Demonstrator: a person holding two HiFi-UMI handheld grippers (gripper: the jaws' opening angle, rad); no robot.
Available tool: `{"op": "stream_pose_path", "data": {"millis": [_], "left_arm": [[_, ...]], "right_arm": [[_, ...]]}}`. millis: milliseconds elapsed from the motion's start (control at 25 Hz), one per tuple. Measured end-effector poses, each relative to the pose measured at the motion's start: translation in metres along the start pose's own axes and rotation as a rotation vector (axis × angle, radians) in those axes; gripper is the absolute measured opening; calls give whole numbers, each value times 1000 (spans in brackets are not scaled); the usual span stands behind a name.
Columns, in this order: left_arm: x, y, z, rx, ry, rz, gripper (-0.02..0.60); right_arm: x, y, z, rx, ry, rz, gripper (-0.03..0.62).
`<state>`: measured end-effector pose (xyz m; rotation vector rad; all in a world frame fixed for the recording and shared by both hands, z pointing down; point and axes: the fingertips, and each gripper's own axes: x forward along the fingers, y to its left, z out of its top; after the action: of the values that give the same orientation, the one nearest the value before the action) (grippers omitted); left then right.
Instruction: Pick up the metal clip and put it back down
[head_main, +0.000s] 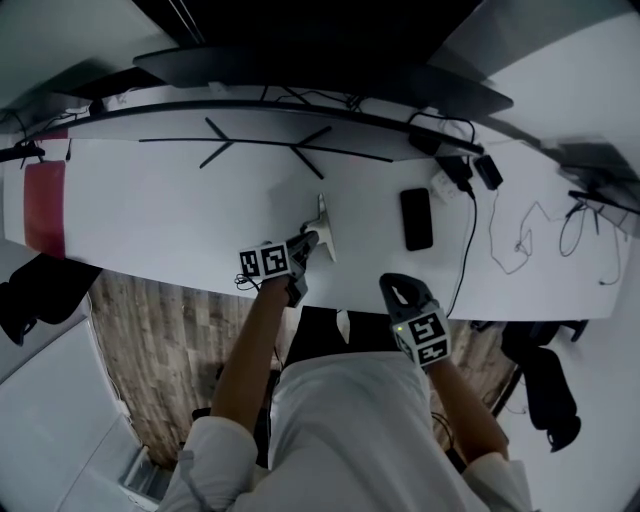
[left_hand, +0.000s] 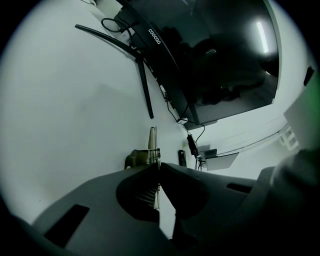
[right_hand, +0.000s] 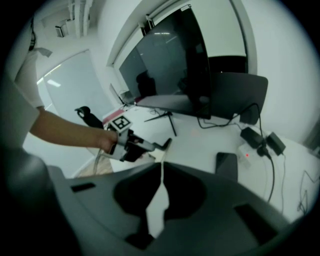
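Your left gripper has its jaws pressed together on the near end of the thin silvery metal clip. The clip sits on edge on the white table, close to the table's front edge and left of the flat black phone. Your right gripper hangs over that front edge, well apart from the clip, with its jaws closed against each other and nothing between them.

Thin silver metal clip: near end hidden inside closed left tongs. White worktop: left end cut off.
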<state>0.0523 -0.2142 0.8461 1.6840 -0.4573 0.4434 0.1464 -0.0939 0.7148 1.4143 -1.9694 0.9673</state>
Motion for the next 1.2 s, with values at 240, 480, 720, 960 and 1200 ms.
{"op": "stream_pose_path", "data": {"millis": [240,480,720,960,1200], "left_arm": [[-11,-17,5,23,-23,-1,34],[-30,-38,3,46,-43,-9,34],[-52,-59,-5,44,-47,-25,34],[-77,-91,-7,35,-82,-59,34],[-104,-131,-2,31,-132,-105,34]], "right_arm": [[-9,2,1,-21,-23,-7,34],[-25,8,11,-35,-61,-12,34],[-39,11,14,-66,-85,-29,34],[-54,14,20,-94,-112,-31,34],[-71,3,24,-87,-150,-47,34]]}}
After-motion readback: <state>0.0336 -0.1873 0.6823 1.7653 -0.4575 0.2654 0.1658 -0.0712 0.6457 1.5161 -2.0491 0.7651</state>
